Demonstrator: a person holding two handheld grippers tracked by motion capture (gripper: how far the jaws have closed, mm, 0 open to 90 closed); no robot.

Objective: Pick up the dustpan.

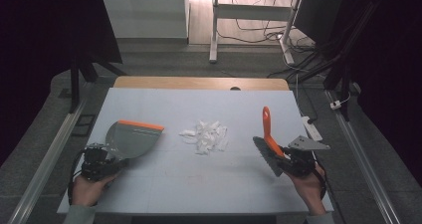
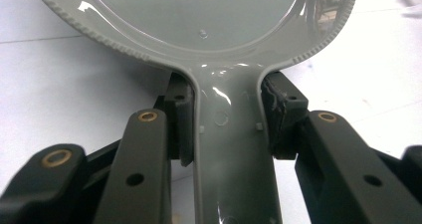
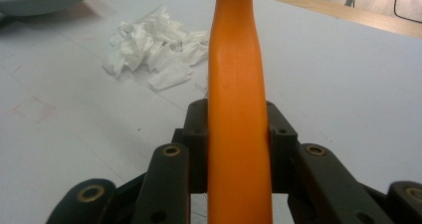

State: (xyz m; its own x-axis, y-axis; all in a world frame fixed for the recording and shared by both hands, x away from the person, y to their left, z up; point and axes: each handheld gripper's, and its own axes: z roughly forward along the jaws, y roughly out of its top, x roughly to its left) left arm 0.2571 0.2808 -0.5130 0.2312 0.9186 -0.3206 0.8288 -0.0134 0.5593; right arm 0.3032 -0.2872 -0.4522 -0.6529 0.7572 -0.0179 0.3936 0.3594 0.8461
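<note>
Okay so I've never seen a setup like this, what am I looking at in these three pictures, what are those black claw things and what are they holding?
There is no robot here: a person holds a two-jaw clamp in each hand. One picture looks down on the table from above; the other two come from cameras riding on the clamps. The left gripper is shut on the handle of a grey dustpan with an orange lip. The right gripper is shut on the orange handle of a brush; its bristles point towards the table's middle. Between them lies a small pile of torn white paper scraps.

Dim room beyond the pale table; grey floor (cables trailing); white desk legs; bright strip behind
</note>
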